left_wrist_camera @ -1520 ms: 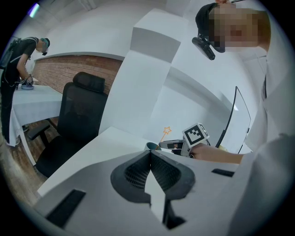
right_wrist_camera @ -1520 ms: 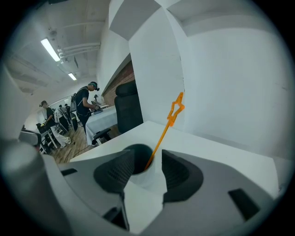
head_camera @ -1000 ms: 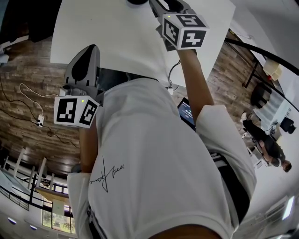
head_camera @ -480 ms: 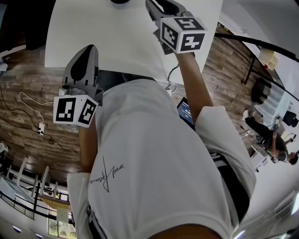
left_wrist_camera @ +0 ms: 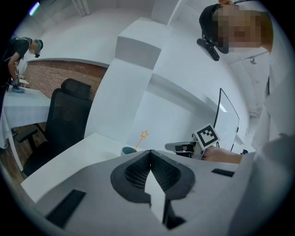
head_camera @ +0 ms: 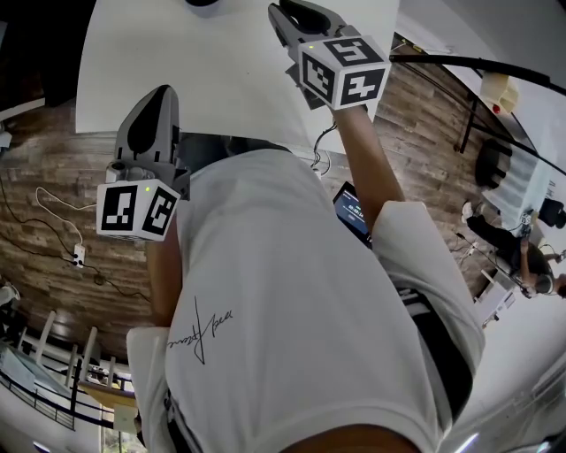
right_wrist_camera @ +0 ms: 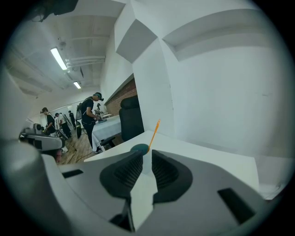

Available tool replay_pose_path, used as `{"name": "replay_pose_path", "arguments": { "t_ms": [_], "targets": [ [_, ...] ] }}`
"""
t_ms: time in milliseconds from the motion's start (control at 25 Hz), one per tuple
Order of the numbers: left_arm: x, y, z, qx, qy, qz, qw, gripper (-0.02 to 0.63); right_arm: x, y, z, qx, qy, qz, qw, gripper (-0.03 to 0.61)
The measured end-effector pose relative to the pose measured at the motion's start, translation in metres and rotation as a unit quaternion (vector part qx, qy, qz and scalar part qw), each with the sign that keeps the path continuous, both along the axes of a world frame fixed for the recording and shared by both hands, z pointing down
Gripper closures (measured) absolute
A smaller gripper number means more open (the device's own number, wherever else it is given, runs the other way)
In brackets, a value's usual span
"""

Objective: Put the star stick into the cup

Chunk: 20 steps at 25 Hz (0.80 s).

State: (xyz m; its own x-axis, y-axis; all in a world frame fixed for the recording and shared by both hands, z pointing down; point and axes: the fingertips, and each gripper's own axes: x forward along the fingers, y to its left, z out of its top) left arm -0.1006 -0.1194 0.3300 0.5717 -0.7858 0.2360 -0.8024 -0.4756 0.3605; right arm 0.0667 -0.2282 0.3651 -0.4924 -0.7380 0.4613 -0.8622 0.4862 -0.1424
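Note:
An orange star stick (left_wrist_camera: 140,140) stands tilted in a dark teal cup (left_wrist_camera: 128,150) on the white table (left_wrist_camera: 69,161). The right gripper view shows the same stick (right_wrist_camera: 154,131) rising out of the cup (right_wrist_camera: 139,148), just beyond my right gripper (right_wrist_camera: 147,154). Its jaws have just been closing; a narrow gap remains and nothing is between them. My left gripper (left_wrist_camera: 150,152) is shut and empty, held back near the table's near edge. In the head view the cup (head_camera: 202,3) is cut off at the top edge, with the right gripper (head_camera: 283,13) beside it and the left gripper (head_camera: 159,93) lower left.
A black office chair (left_wrist_camera: 64,115) stands past the table's far left side. People work at another table (right_wrist_camera: 90,115) in the background. A lit screen (head_camera: 352,211) sits by my right hip, and cables (head_camera: 53,195) lie on the wood floor.
In the head view the right gripper has drawn back from the cup, which has slid left along the top edge. The left gripper has shifted slightly up and left.

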Motion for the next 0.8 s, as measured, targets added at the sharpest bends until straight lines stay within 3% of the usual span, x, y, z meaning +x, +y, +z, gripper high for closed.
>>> {"name": "replay_pose_path", "arguments": {
  "t_ms": [360, 600, 800],
  "targets": [
    [0.019, 0.007, -0.002, 0.007, 0.006, 0.014, 0.9999, 0.605, 0.017, 0.026, -0.021, 0.008, -0.015, -0.012, 1.0, 0.52],
    [0.025, 0.011, -0.001, 0.008, 0.01, 0.019, 0.9997, 0.604, 0.016, 0.045, -0.043, 0.007, -0.067, -0.022, 0.997, 0.53],
    [0.024, 0.014, -0.007, 0.017, 0.013, 0.017, 0.9996, 0.604, 0.02, 0.057, -0.055, 0.017, -0.073, -0.023, 0.997, 0.549]
  ]
}}
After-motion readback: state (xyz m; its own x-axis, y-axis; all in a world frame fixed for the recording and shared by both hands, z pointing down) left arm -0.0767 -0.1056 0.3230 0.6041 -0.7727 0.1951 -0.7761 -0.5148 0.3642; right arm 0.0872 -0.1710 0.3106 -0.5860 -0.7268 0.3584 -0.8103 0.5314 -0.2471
